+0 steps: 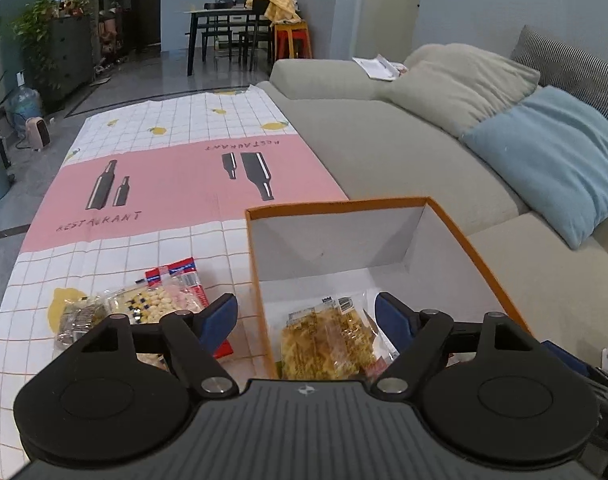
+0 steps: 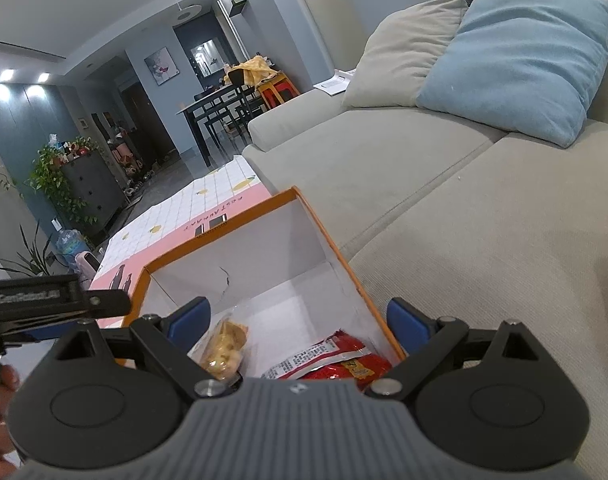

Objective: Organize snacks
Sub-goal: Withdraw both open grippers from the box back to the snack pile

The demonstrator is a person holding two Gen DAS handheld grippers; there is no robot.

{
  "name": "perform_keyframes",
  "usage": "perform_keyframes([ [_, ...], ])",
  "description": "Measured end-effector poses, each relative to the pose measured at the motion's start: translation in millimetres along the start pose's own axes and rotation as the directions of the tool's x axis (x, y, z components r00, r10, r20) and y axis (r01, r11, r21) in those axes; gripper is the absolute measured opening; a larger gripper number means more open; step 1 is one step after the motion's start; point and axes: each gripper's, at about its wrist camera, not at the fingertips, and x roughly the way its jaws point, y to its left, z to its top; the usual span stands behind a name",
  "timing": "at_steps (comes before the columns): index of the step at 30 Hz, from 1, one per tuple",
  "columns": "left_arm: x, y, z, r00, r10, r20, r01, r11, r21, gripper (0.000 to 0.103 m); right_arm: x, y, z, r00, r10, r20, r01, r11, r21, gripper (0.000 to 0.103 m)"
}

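Two tools, left tool [image 1: 306,318] and right tool [image 2: 299,316], held wide open and empty above orange box [image 1: 456,224]. Noodle packet [image 1: 328,344] and red packet [image 2: 336,360] found inside; remaining snack packets [image 1: 159,304] left on surface [image 1: 175,184]. Risk judged: box rim clipped during reach, box shoved.

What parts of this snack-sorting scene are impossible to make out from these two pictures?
- Near end of the orange-rimmed white cardboard box: both views, covered by the gripper bodies.
- Clear packet of yellow snacks in the box: left view, lower part hidden.
- Red foil snack bag: right view, print too small to read.
- Clear packets on the checked tablecloth: left view, partly behind the left gripper.
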Motion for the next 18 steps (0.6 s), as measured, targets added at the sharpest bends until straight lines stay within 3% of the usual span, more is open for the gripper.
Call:
perform_keyframes([
  [4, -24, 9, -2, 0.997, 0.023, 0.075, -0.023, 1.000, 0.003, 0.091, 0, -1, 0, 1.000, 0.003, 0.005, -0.003, 1.000, 0.016, 0.093],
  [13, -65, 46, 0, 0.991, 0.030, 0.127, -0.023, 0.998, -0.053, 0.091, -4, 1, -3, 0.999, -0.006, 0.032, 0.005, 1.000, 0.013, 0.093],
  [18, -87, 61, -6, 0.982, 0.033, 0.187, -0.025, 0.999, -0.046, 0.091, -16, 6, -2, 0.996, 0.024, 0.089, -0.025, 1.000, 0.013, 0.092],
])
